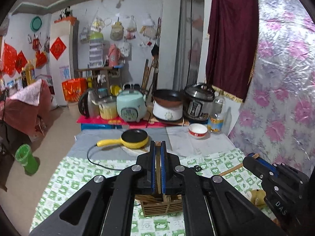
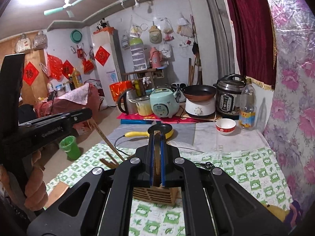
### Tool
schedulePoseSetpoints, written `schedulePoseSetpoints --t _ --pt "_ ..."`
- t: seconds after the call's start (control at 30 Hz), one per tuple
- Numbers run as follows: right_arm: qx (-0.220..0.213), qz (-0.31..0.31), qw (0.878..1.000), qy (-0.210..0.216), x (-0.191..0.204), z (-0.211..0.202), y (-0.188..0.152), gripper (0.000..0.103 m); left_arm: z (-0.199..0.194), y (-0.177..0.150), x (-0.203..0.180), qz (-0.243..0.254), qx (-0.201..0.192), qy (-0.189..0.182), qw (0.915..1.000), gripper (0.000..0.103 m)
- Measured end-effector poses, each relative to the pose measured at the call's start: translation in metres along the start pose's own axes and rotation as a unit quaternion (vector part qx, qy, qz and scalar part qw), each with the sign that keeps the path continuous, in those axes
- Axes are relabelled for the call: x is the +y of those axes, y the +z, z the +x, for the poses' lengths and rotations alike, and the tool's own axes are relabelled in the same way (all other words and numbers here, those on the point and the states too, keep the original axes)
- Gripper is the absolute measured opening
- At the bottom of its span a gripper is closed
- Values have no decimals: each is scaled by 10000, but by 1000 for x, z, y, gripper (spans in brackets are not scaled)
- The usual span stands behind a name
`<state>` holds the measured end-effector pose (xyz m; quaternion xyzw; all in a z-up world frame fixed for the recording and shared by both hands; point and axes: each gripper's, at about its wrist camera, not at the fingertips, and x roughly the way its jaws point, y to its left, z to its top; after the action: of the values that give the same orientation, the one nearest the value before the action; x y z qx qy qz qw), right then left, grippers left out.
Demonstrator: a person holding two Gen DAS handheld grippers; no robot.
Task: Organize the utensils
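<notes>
Chopsticks [image 1: 158,169] of pale wood sit clamped in your left gripper [image 1: 157,147]; your right gripper [image 2: 157,137] clamps another. Only the right view shows your hand [image 2: 36,181].

The wooden utensil holder [image 1: 161,206] is mostly hidden behind the left claw [image 1: 157,147], and its lower part cannot be seen. The chopstick [image 2: 157,157] in the right claw [image 2: 157,137] shows only as a thin strip. The hand [image 2: 36,181] is cut by the left picture edge.
</notes>
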<state>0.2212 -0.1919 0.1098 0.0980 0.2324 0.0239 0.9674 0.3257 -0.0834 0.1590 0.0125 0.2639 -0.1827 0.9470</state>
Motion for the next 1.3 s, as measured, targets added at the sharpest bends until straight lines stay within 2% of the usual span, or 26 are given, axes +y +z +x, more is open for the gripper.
schedulePoseSetpoints --t 0.1,0.13,0.2,0.23,0.33,0.4,0.5,0.63,0.73,0.8,1.0,1.17,1.3 --pt "325 -56 9994 -38 1 29 -12 11 33 -21 5 -72 268 25 9996 9" --pt "499 -56 9987 -65 0 43 -20 11 43 -29 7 -67 399 37 9992 19" --pt "707 -6 9974 -105 -3 58 -29 11 52 -38 13 -100 522 129 9985 33" --pt "729 14 9973 -89 -4 59 -32 11 52 -41 17 -111 531 164 9984 36" --pt "610 44 9981 -122 -4 49 -30 12 42 -41 31 -248 489 182 9983 44" --pt "508 79 9986 -100 -5 40 -25 15 29 -39 37 -357 378 202 9984 54" --pt "341 95 9993 -102 -1 20 -21 19 8 -37 37 -372 219 294 9986 63" --pt "171 142 9997 -71 2 -5 -21 22 -21 -37 34 -350 -10 460 9983 82" --pt "-22 241 9996 -120 2 -25 -26 34 -41 -39 31 -359 -235 613 9972 94" --pt "-171 344 9991 -163 1 -37 -32 45 -57 -42 29 -403 -413 760 9954 97" --pt "-479 512 9965 -455 -4 -56 -54 61 -76 -63 26 -541 -634 1097 9905 97" --pt "-569 646 9945 -602 -11 -47 -75 72 -62 -90 35 -766 -581 1250 9875 97" --pt "-352 560 9954 -686 -13 -24 -92 75 -41 -114 43 -882 -517 1288 9864 97"
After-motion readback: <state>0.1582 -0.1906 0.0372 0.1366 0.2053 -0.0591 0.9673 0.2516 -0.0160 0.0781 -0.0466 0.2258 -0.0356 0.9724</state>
